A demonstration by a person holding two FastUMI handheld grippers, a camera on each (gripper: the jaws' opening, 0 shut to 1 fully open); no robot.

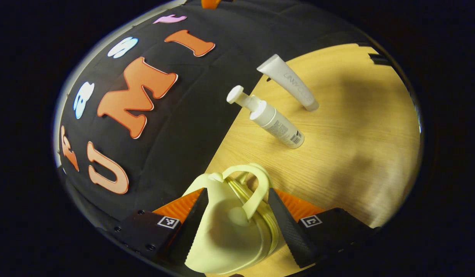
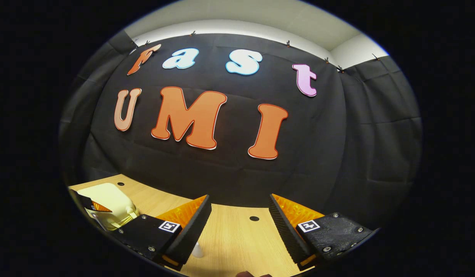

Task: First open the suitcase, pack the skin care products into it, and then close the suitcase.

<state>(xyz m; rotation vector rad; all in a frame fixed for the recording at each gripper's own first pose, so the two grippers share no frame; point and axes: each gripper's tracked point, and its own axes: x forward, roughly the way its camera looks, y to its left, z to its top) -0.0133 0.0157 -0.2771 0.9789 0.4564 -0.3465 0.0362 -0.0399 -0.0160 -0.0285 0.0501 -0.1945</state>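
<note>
Left hand-held gripper closed partway around a small pale yellow suitcase on the wooden surface, a finger against each side, its carry handle arching up between them; beyond it, well apart, a white pump bottle and a white tube standing close together. Right hand-held gripper held wide open and gripping nothing, above the surface, facing the cloth wall; suitcase seen far left in its view

Pale yellow suitcase closed, handle up. Beyond it: white pump bottle, then white tube, both standing upright.
</note>
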